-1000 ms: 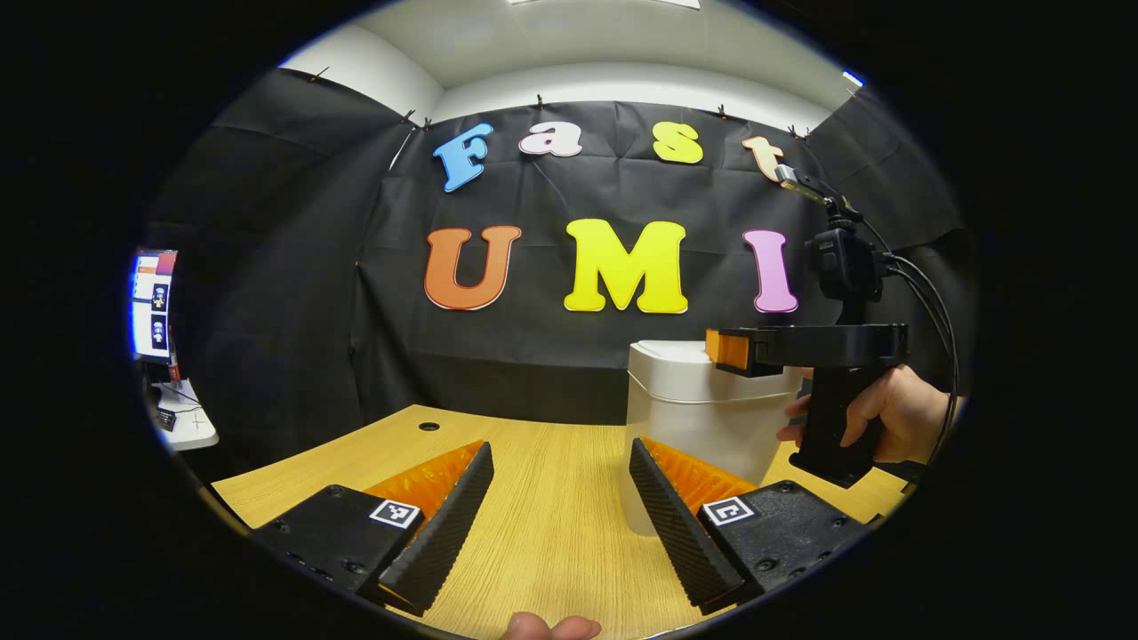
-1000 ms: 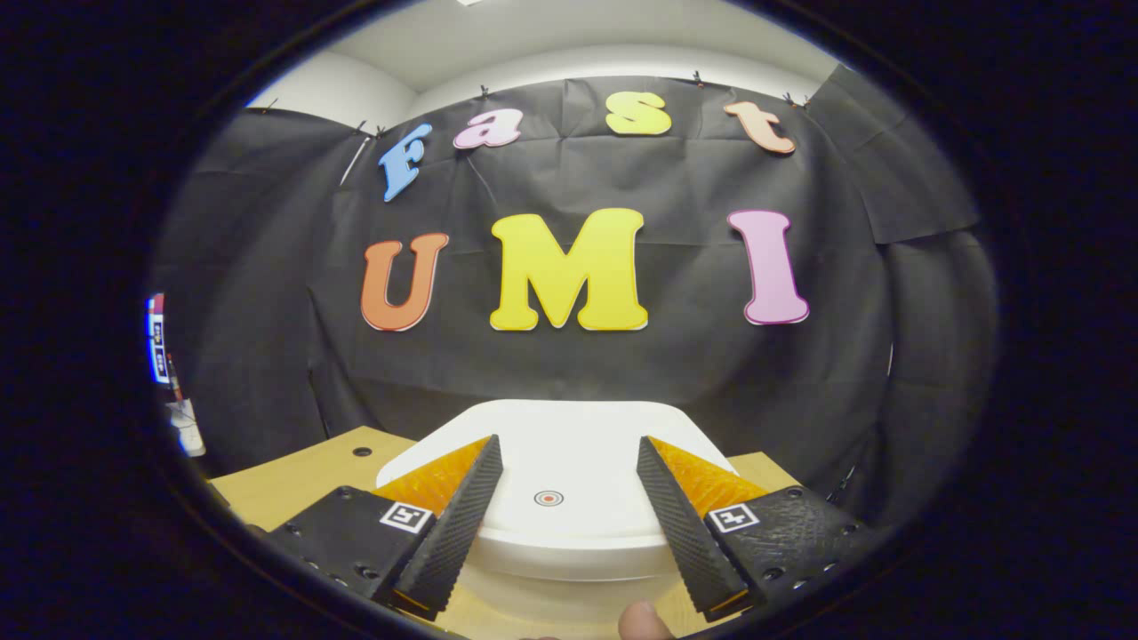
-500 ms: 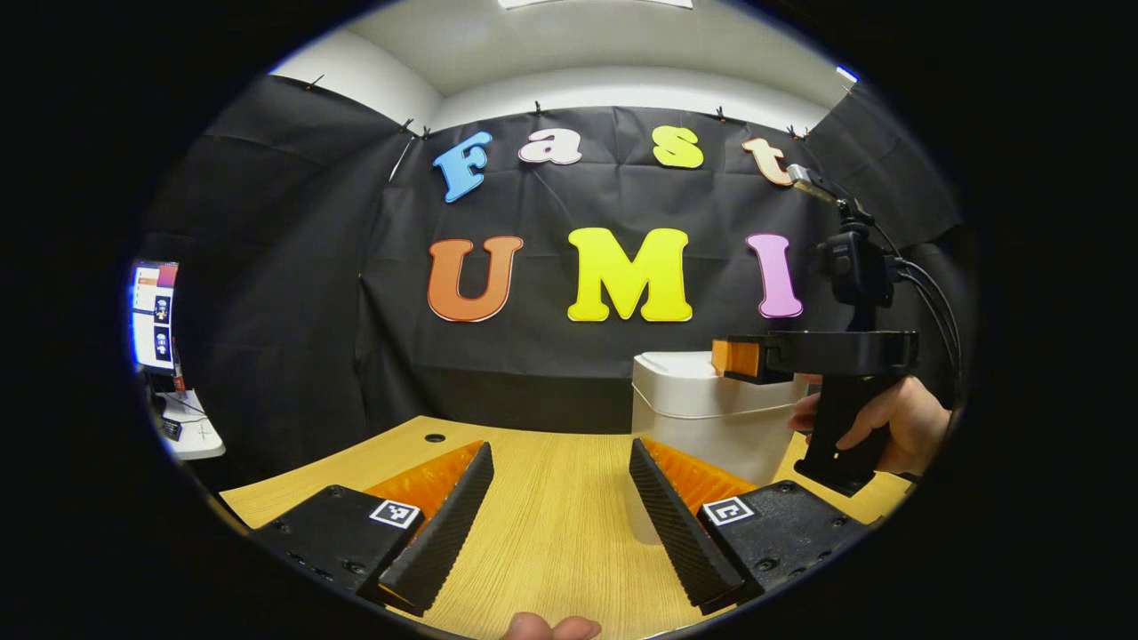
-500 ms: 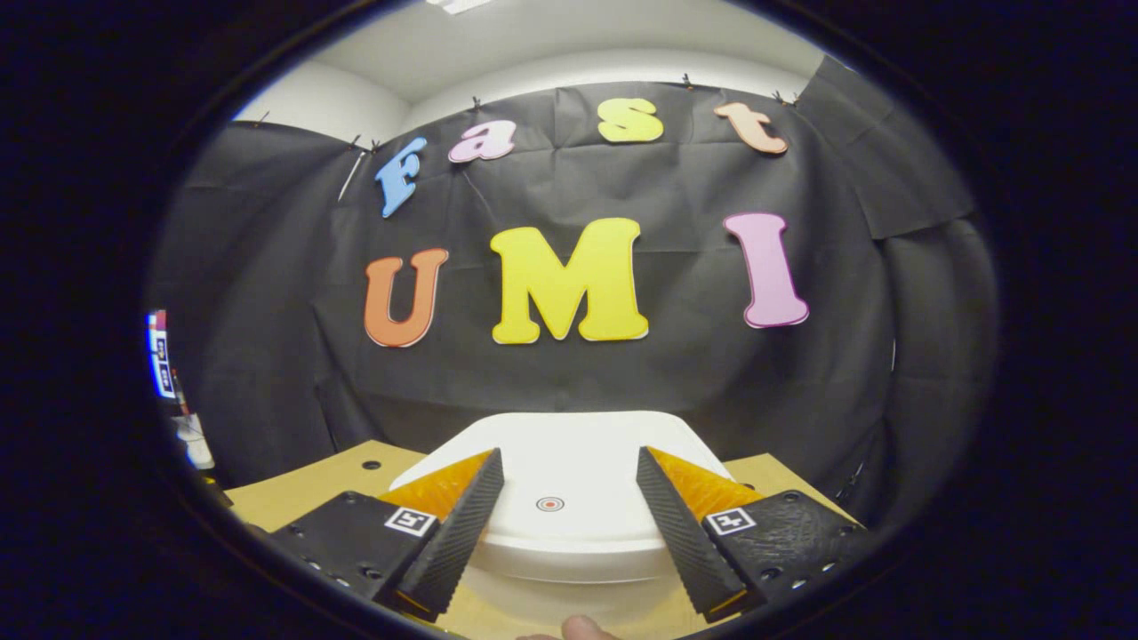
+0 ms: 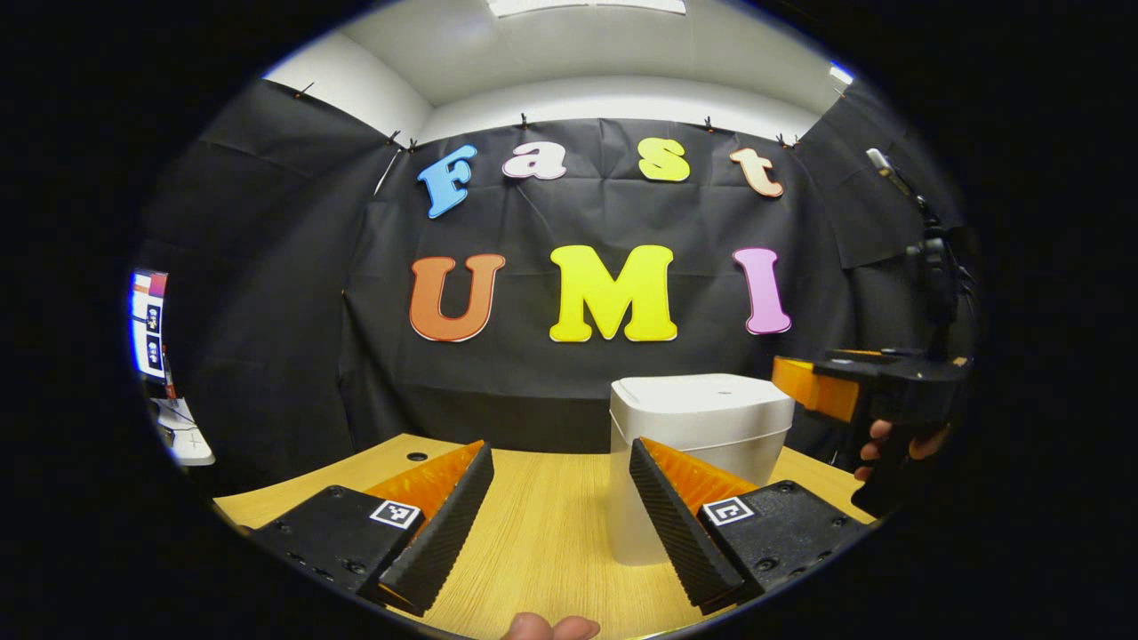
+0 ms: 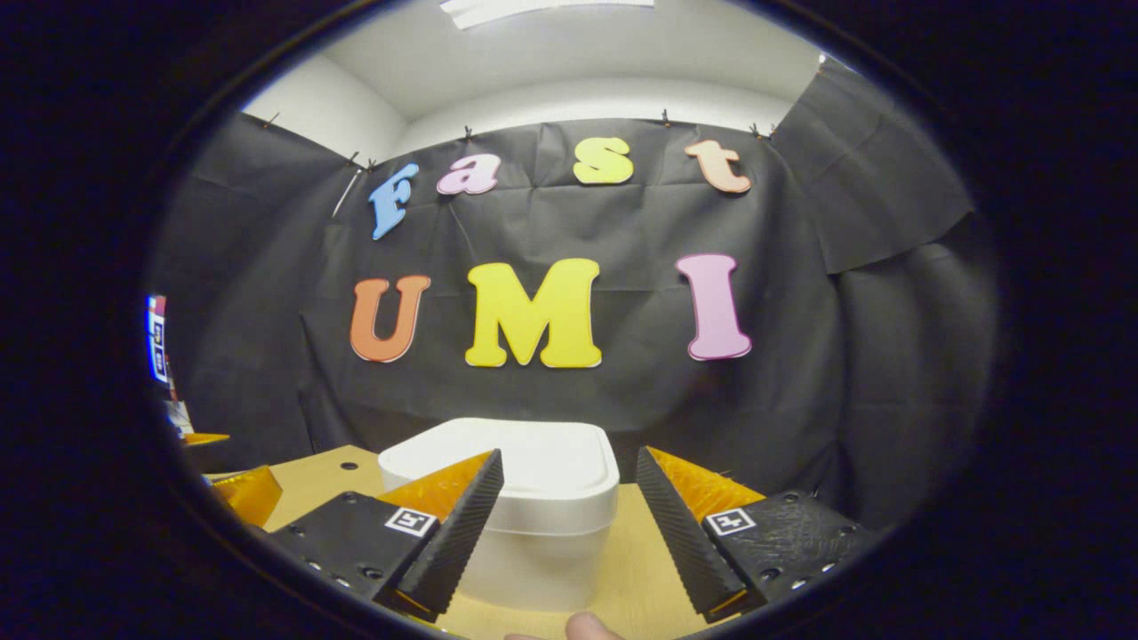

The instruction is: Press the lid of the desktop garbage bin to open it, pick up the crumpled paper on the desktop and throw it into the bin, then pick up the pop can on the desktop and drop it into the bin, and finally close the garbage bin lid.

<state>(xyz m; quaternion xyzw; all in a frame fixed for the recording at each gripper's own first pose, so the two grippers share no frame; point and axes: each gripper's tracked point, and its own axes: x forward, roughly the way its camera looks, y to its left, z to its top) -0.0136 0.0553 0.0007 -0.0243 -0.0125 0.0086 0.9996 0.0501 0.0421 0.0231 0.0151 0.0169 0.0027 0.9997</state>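
The left gripper has its fingers spread wide, holding nothing, low over the table just in front of the white garbage bin. The right gripper is likewise wide and empty, level with the bin's closed lid, clear of it.

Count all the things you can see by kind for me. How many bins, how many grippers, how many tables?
Garbage bin: 1, white, lid down
Grippers: 2, the left gripper and the right gripper, both open
Wooden table: 1
Monitor: 1, at the far left
Total: 5
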